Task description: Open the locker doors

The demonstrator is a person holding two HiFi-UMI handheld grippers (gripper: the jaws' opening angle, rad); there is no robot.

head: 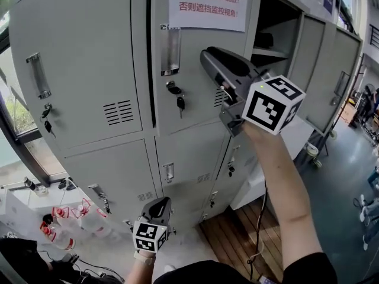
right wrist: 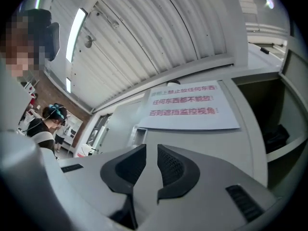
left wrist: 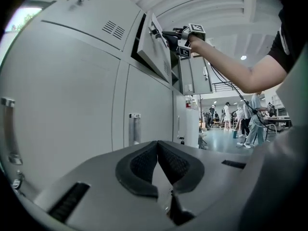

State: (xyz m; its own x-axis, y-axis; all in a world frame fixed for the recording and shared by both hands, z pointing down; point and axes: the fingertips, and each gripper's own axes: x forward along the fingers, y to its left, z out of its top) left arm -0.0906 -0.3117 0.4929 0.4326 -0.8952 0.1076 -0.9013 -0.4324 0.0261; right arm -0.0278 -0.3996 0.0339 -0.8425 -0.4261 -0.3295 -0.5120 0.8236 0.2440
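Observation:
Grey lockers (head: 89,70) fill the head view. The upper middle door (head: 195,87), which bears a white notice (head: 207,2) with red print, stands ajar, with a dark gap along its left edge. It has a metal handle (head: 170,49) and a key (head: 177,96) in its lock. My right gripper (head: 204,55) is raised in front of this door, just right of the handle. Its jaws stand a narrow gap apart with nothing between them (right wrist: 151,148). My left gripper (head: 164,201) hangs low before the bottom lockers, shut and empty (left wrist: 157,143).
The upper right locker (head: 275,22) stands open with a dark item inside, and its door (head: 308,52) swings out to the right. Several water bottles (head: 65,220) lie on the floor at lower left. A white table (head: 296,135) is to the right. People (left wrist: 250,124) stand down the hall.

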